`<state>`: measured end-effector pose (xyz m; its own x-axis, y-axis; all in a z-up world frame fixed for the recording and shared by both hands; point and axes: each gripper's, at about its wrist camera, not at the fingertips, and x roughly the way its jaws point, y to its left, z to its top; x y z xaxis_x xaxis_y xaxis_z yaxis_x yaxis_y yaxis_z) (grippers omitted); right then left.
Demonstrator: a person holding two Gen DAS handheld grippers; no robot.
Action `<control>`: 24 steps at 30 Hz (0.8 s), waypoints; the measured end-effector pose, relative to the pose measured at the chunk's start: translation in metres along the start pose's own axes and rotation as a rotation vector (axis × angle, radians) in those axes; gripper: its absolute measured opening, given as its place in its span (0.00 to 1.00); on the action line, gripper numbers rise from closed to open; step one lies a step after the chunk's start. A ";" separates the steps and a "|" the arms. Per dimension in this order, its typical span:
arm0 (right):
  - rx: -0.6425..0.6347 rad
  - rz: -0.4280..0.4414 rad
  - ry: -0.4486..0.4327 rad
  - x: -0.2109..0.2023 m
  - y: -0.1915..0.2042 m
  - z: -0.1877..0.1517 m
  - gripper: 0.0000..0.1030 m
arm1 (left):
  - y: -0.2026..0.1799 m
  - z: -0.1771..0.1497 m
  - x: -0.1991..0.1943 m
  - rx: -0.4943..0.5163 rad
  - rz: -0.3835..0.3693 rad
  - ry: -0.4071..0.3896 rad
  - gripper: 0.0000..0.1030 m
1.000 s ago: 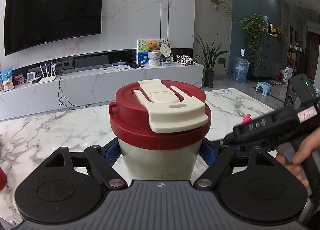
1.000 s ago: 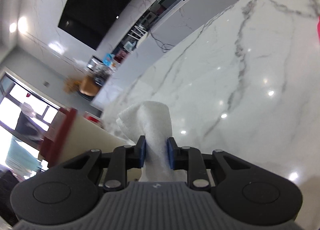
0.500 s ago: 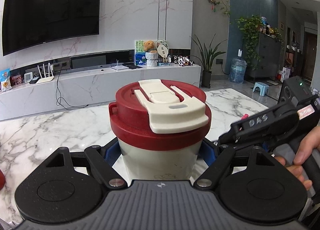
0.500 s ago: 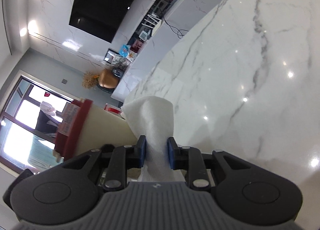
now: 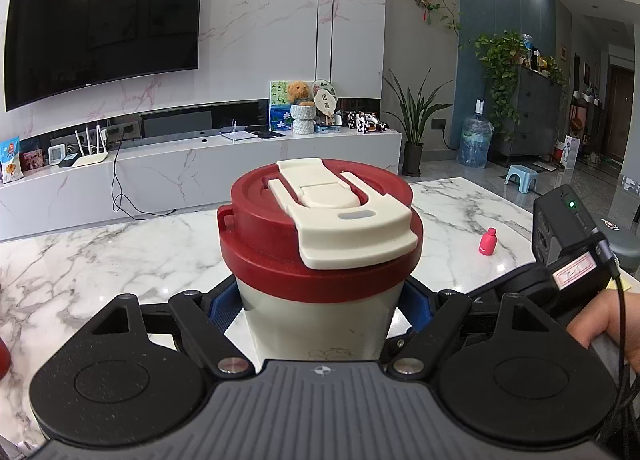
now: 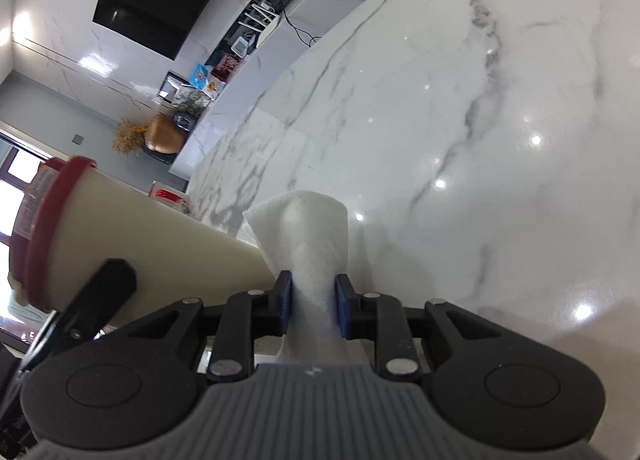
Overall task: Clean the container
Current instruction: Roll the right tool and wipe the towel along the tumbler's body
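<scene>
Wiping goes best with the left gripper (image 5: 320,308) clamping the cup (image 5: 320,312) steady while the right gripper (image 6: 312,300), jaws pinching the cloth (image 6: 308,244), presses its free fold against the cup wall beside them.

Your right gripper (image 6: 310,302) now sits lower and closer to the container (image 6: 132,244). In the right wrist view the cream wall occupies far more of the 9 o'clock side, and the white cloth (image 6: 308,240) stands just beside it. In the left wrist view, your right hand (image 5: 604,324) drops toward 4 o'clock, uncovering the pink bottle (image 5: 487,242) at 3 o'clock.
</scene>
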<state>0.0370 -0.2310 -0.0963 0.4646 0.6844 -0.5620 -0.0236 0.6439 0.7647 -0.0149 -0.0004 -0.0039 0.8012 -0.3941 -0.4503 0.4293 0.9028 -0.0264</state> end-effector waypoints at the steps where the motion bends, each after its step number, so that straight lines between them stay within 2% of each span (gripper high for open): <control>1: -0.003 -0.011 0.004 0.002 0.000 0.000 0.24 | 0.000 0.000 0.000 -0.001 0.000 0.000 0.77; 7: -0.022 -0.040 0.010 0.010 -0.001 0.002 0.24 | -0.003 0.000 0.000 -0.011 0.007 -0.003 0.77; 15: -0.023 -0.043 0.010 0.011 0.000 0.005 0.24 | -0.008 -0.001 -0.004 -0.051 0.065 -0.011 0.77; 20: -0.022 -0.044 0.011 0.013 0.001 0.002 0.24 | -0.010 -0.001 -0.007 -0.117 0.124 -0.008 0.79; 24: -0.019 -0.045 0.010 0.013 0.000 0.001 0.24 | -0.011 -0.001 -0.004 -0.157 0.131 0.013 0.78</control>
<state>0.0439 -0.2224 -0.1028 0.4569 0.6575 -0.5991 -0.0192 0.6807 0.7323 -0.0236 -0.0089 -0.0024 0.8399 -0.2707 -0.4704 0.2513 0.9622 -0.1050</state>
